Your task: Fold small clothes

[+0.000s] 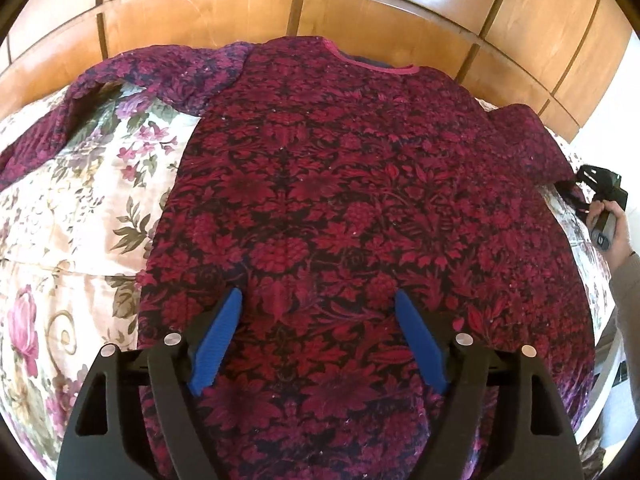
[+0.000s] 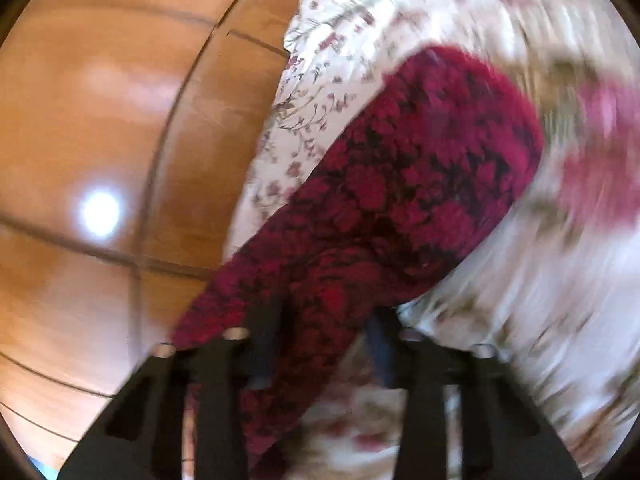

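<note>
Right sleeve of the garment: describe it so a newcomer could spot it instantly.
Start at the floral bedspread below the wooden headboard, where a dark red leaf-print top lies spread flat. Follow its shoulder to the edge where the right gripper sits: that is the right sleeve. Unlike the left sleeve, which trails loose, this one runs into a gripper.

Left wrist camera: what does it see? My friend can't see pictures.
A dark red flowery top lies flat on a flowery bedspread, wooden panels behind. The left gripper hangs open above its hem; at far right, the right gripper meets a sleeve.
</note>
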